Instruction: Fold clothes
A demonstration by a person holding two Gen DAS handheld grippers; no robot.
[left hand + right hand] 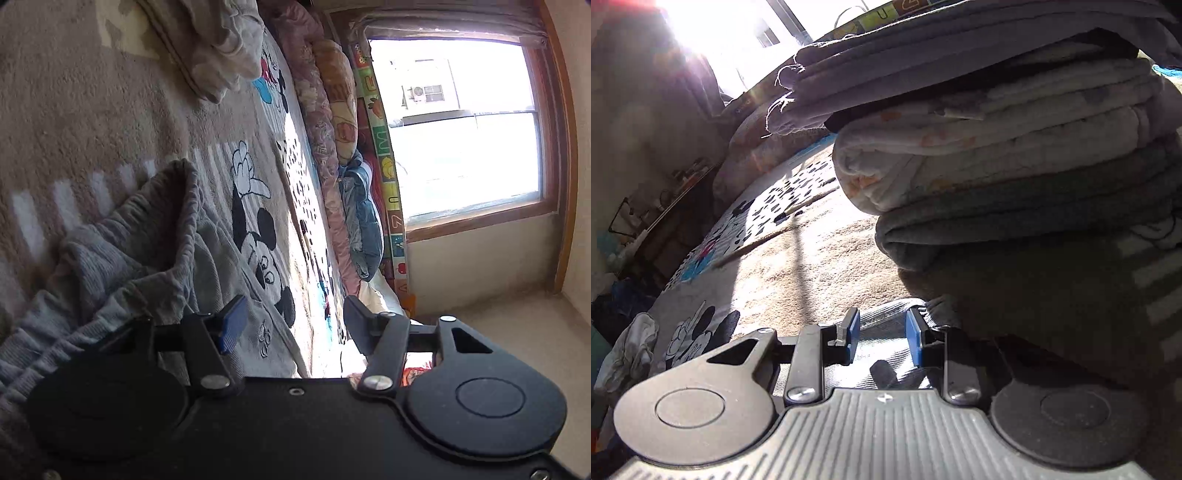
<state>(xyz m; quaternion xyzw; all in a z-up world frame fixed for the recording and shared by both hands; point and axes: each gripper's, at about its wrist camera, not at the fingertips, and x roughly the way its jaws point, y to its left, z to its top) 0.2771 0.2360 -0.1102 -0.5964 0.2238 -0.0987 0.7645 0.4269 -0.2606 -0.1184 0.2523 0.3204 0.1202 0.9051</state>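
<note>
Right gripper [879, 338] fingers straddle the grey garment [886, 321] unclamped, so cloth may slip. Left gripper [291, 321] gapes empty; the folded stack [997, 155] close behind could topple.

Daylight floods in through the window [458, 125], which is blown out to near white in the left wrist view, and a bright band of sun falls across the cartoon-print blanket [258, 206] beside it. In the right wrist view the upper left corner burns out in glare with a reddish flare, and the stack of folded clothes [997, 147] stands backlit, casting a deep shadow over the carpet [820, 266] to the right. Both views bend strongly at the edges with dark corners. Distant shelving at left looks soft and hazy.
</note>
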